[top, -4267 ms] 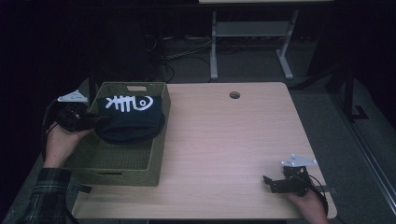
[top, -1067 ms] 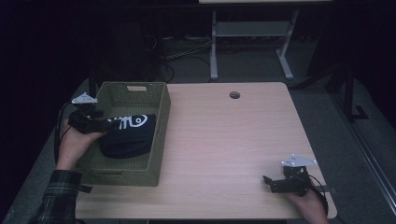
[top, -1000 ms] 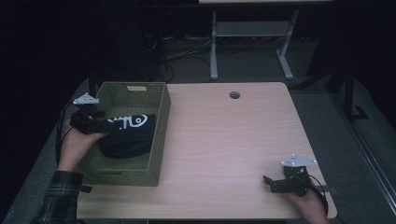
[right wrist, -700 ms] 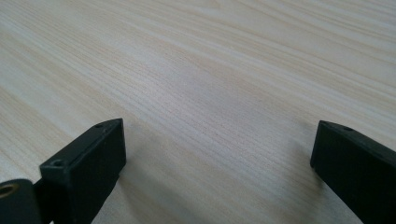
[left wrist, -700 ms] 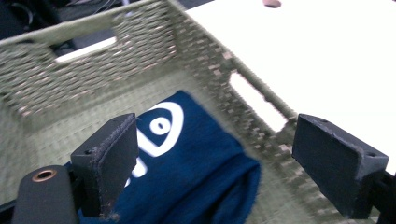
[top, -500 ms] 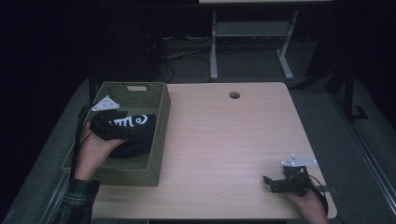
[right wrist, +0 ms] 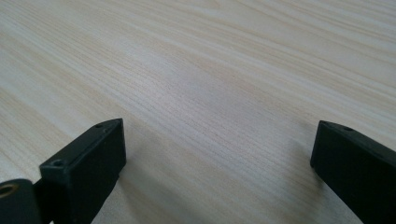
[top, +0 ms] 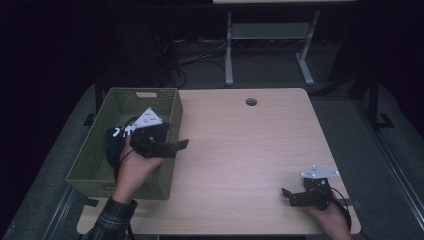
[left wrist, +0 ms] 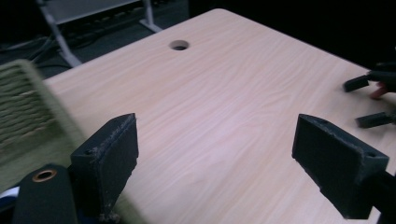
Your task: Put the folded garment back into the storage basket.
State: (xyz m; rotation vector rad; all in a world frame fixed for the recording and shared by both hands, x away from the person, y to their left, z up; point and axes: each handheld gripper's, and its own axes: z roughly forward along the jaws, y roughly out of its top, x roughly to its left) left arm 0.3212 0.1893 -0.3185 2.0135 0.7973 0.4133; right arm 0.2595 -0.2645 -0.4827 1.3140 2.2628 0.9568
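Altogether: one basket (top: 95,165), one dark garment (top: 114,142), two grippers, jaws apart.

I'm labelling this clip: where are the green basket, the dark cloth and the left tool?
green basket (top: 150,93), high view, far rim.
dark cloth (top: 114,145), high view, bunched fabric inside basket.
left tool (left wrist: 215,154), left gripper view, between its open jaws.

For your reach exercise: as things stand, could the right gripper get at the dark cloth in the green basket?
Probably not without a long move: the right gripper rests at the table's near right corner, while the dark cloth lies inside the green basket at the left, partly under the left gripper.
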